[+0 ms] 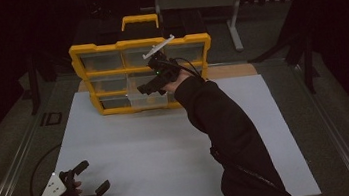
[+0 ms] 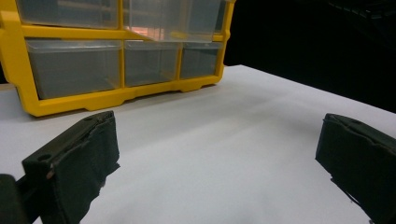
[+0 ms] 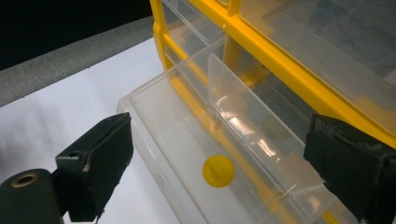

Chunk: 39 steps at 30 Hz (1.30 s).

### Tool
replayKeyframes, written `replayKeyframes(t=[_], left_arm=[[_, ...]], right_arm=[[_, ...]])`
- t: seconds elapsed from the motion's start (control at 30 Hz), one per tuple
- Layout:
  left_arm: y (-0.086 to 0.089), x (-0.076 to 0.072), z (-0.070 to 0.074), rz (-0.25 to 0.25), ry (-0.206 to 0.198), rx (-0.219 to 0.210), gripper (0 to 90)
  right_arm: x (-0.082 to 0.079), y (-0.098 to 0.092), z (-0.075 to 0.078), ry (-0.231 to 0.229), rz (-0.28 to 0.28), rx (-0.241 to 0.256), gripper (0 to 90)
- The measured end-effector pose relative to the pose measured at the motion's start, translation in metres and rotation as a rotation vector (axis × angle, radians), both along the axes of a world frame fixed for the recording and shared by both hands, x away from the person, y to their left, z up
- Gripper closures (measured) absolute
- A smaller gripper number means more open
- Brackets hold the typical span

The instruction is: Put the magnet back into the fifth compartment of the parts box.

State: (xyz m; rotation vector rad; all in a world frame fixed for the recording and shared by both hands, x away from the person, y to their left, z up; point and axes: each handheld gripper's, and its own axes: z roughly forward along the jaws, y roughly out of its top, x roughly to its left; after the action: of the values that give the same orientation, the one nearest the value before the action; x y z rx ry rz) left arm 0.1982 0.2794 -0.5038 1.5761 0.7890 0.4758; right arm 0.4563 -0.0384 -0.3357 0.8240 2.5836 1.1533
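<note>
Drawer [image 3: 196, 154] of clear plastic stands pulled partway out of the bottom row of the yellow organiser [image 1: 106, 48], in the middle column, and a small yellow piece [image 3: 218, 171] lies on its floor in front of a transparent divider [image 3: 243, 112] that splits the tray front from back. It looks drawn out so that this piece can be reached from above, since the shut drawers beside it offer no way in. The right gripper [image 3: 219, 158] hangs just over the open tray with its fingers [image 3: 100, 158] spread wide; in the right gripper view the yellow piece sits between them, a little nearer the left one, and below their tips, with no contact that I can see. That pose suits a descent onto the piece, though a push on the drawer front can't be ruled out. The organiser stands upright at the far edge of the white bench [image 1: 168, 149], its carry handle on top, facing the person. The left gripper [image 1: 84, 182] waits at the near left corner of the bench, well apart from the organiser, its fingers [image 2: 79, 158] also spread with nothing but bare bench between them; it appears parked there to keep out of the working arm's way.
</note>
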Motion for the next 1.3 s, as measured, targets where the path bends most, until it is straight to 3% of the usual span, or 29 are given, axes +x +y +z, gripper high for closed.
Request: replayKeyframes(t=[0.23, 0.83, 1.3], left_arm=[[0.0, 0.001, 0.0, -0.001, 0.001, -0.002, 0.0], [0.0, 0.001, 0.0, -0.001, 0.002, 0.002, 0.0], [0.0, 0.001, 0.0, 0.001, 0.003, 0.004, 0.0]], right_arm=[[-0.003, -0.004, 0.001, -0.054, -0.004, -0.009, 8.9], [-0.006, -0.016, 0.001, -0.058, -0.008, 0.01, 8.8], [-0.016, -0.041, 0.003, -0.073, -0.024, 0.028, 8.8]])
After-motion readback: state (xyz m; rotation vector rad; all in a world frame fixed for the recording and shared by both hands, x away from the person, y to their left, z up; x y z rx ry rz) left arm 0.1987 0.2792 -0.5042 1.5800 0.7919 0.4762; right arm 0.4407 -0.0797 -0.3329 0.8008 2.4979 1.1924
